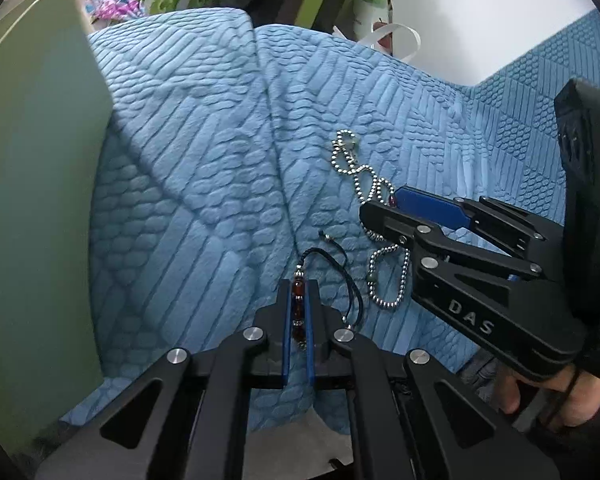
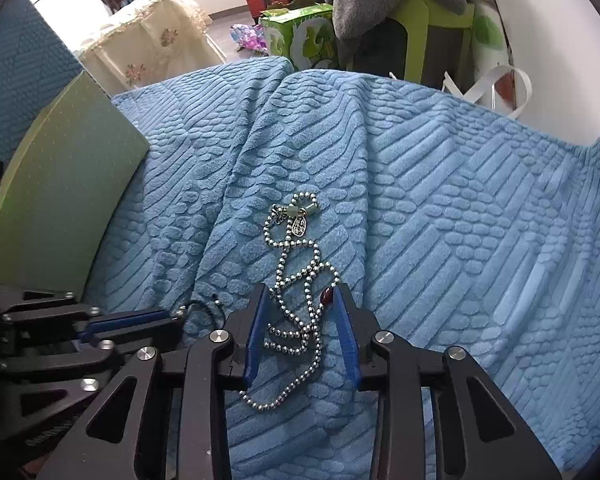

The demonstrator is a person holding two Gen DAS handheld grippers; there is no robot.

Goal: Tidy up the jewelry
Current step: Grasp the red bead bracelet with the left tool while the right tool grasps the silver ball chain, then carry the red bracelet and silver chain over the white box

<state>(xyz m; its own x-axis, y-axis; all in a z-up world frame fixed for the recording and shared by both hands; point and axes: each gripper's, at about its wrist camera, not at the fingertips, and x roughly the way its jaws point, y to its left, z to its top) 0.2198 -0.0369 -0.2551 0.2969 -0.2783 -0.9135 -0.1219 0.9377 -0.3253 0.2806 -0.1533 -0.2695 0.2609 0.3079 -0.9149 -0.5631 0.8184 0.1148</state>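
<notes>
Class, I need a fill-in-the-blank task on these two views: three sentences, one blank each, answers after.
1. The left tongs are shut on a cord bracelet with dark ___ beads.
2. The right tongs are ___ around the silver ball-chain necklace.
3. Both pieces lie on a quilted ___ blanket.

Answers: red; open; blue

The white letters "DAS" stand on the side of the right gripper [image 1: 380,204]. No other words can be read.
</notes>
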